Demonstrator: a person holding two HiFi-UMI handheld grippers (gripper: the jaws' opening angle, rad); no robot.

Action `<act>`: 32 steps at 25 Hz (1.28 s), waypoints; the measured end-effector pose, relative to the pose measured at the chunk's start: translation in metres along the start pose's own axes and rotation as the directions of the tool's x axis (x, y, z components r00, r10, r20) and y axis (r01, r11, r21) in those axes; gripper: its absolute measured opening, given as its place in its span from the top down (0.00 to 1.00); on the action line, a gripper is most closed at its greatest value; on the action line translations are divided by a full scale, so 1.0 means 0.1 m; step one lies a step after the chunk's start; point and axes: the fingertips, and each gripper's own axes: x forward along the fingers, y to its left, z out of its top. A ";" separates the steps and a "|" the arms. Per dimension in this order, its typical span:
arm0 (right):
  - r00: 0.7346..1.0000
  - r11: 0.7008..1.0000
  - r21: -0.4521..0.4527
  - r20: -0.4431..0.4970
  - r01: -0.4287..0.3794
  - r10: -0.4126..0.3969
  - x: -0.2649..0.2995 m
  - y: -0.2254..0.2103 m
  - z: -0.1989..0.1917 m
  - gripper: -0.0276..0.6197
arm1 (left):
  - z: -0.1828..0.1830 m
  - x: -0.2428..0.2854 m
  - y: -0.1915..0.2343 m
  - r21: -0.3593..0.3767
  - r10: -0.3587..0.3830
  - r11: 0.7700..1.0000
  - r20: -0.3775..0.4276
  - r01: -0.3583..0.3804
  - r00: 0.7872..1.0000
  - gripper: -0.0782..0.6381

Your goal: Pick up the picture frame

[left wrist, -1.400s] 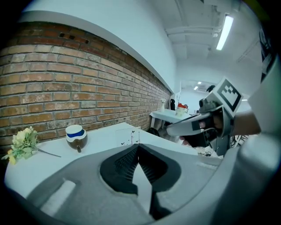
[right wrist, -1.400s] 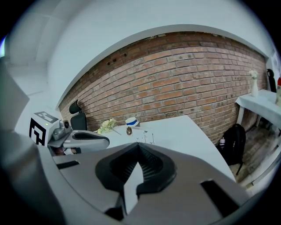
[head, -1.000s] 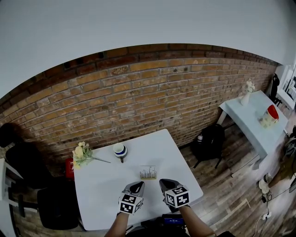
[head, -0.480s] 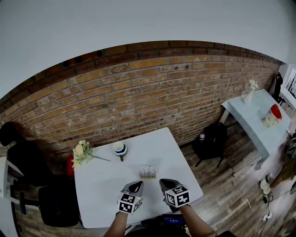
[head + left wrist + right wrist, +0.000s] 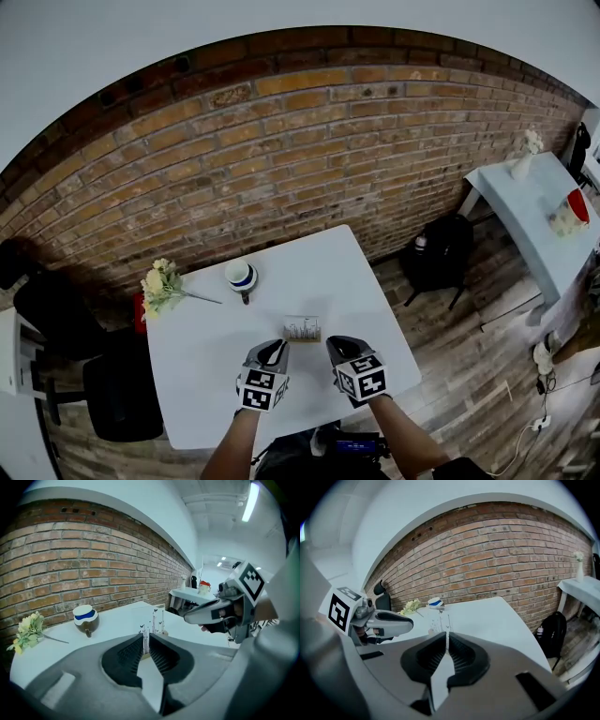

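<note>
The small picture frame (image 5: 302, 329) stands upright near the middle of the white table (image 5: 347, 281), its glass printed with thin dark stems. My left gripper (image 5: 274, 347) hovers just short of it on the left and my right gripper (image 5: 339, 343) on the right, neither touching it. In the left gripper view the picture frame (image 5: 154, 623) shows right past the left gripper (image 5: 146, 637), whose jaws are opening to a narrow slit with nothing between them. The right gripper (image 5: 446, 634) has its jaws almost together, just starting to part and empty, with the picture frame (image 5: 438, 620) ahead.
A brown mug with a blue-and-white lid (image 5: 242, 277) and a bunch of pale flowers (image 5: 161, 286) lie at the table's far left. A brick wall (image 5: 309, 150) runs behind. A black backpack (image 5: 441, 253) and a second table (image 5: 534, 216) are to the right, a dark chair (image 5: 117, 394) to the left.
Both grippers have moved forward and down toward the picture frame. The head view has tipped lower, showing less wall above the bricks.
</note>
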 end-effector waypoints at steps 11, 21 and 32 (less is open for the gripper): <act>0.996 0.999 0.037 -0.087 0.020 -0.016 0.69 -0.12 -0.37 0.74 | -0.43 0.62 0.23 -0.042 -0.038 0.999 -0.097 0.034 0.995 0.70; 0.996 0.999 0.017 -0.080 0.051 -0.050 0.86 -0.18 -0.43 0.74 | -0.50 0.80 0.21 -0.044 -0.072 0.997 -0.089 0.068 0.993 0.70; 0.996 0.999 0.004 -0.081 0.045 -0.045 0.82 -0.16 -0.43 0.78 | -0.51 0.74 0.20 -0.069 -0.053 0.996 -0.083 0.047 0.995 0.72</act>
